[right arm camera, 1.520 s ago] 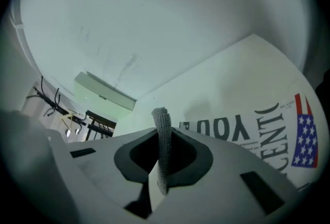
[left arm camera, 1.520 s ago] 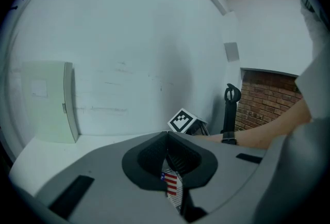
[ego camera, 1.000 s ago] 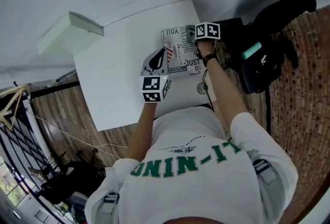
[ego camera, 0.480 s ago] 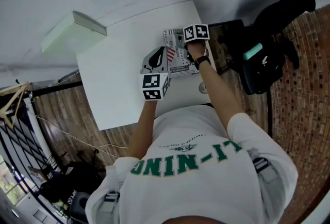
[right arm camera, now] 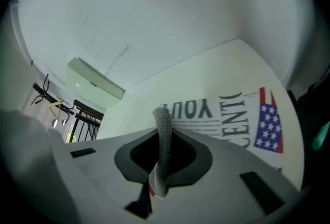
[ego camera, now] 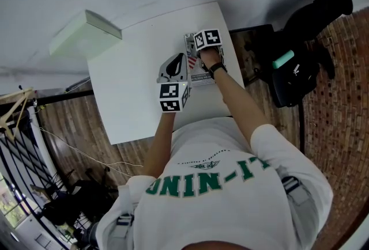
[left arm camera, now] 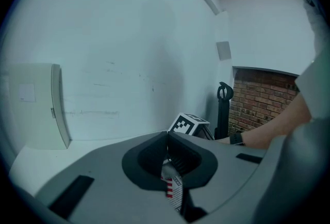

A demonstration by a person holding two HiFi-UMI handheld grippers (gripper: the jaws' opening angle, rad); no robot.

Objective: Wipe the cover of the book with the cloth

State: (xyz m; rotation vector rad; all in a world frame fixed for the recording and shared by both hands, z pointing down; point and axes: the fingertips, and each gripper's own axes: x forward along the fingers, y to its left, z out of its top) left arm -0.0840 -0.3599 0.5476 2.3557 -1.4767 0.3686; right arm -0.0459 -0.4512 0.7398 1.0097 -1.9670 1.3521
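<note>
Fingers of the right gripper (right arm camera: 164,163) pinch the grey cloth (right arm camera: 163,120) over the book (right arm camera: 242,125); the left gripper (left arm camera: 168,150) clamps the book's edge on the white table (ego camera: 132,82).

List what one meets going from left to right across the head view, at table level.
pale green box → white table → left gripper → book → black bag
</note>
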